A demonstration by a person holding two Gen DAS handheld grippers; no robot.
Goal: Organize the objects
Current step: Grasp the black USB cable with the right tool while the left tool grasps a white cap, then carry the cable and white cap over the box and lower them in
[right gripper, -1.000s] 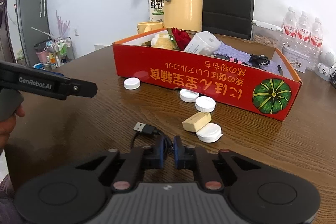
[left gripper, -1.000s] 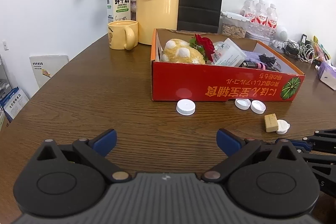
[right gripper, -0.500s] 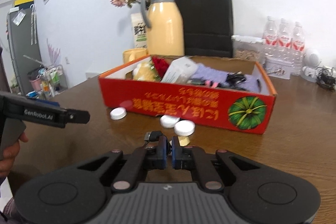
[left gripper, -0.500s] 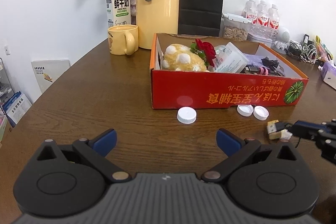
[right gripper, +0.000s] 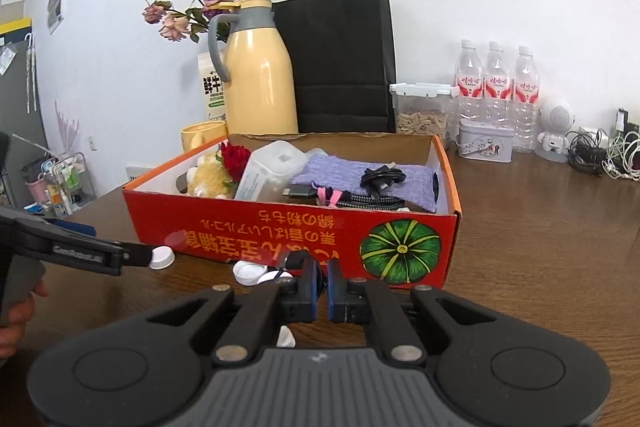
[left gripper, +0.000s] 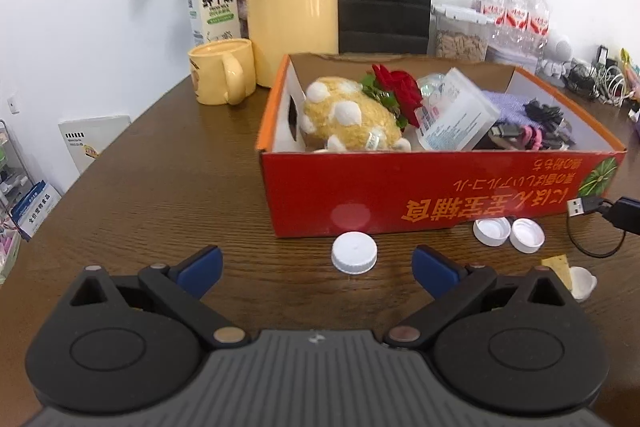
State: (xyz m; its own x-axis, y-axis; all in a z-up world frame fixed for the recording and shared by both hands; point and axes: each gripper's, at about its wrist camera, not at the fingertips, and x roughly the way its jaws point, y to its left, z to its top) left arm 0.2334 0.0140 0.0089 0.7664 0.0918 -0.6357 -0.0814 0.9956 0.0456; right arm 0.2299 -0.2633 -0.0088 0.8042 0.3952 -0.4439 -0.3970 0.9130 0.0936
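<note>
Gripping black USB cable [left gripper: 585, 206], right gripper [right gripper: 322, 279] clenched (plug protruding), left gripper [left gripper: 316, 263] released.

Black USB cable [left gripper: 592, 217] lifted before red box [left gripper: 440, 187]; white caps [left gripper: 354, 252] on table.

Red box [left gripper: 400, 187] — green pumpkin print; white caps [left gripper: 354, 251] — brown table [left gripper: 160, 187].

Setting was an office or break-room corner, lived-in. Wooden table [right gripper: 540, 247] stood against a white wall; on it thermos [right gripper: 258, 75], mug [left gripper: 222, 73], milk carton [left gripper: 212, 7], water bottles [right gripper: 496, 87], black paper bag [right gripper: 340, 63], charger cables [right gripper: 612, 151]. Brochure rack [left gripper: 28, 203] stood by the wall
</note>
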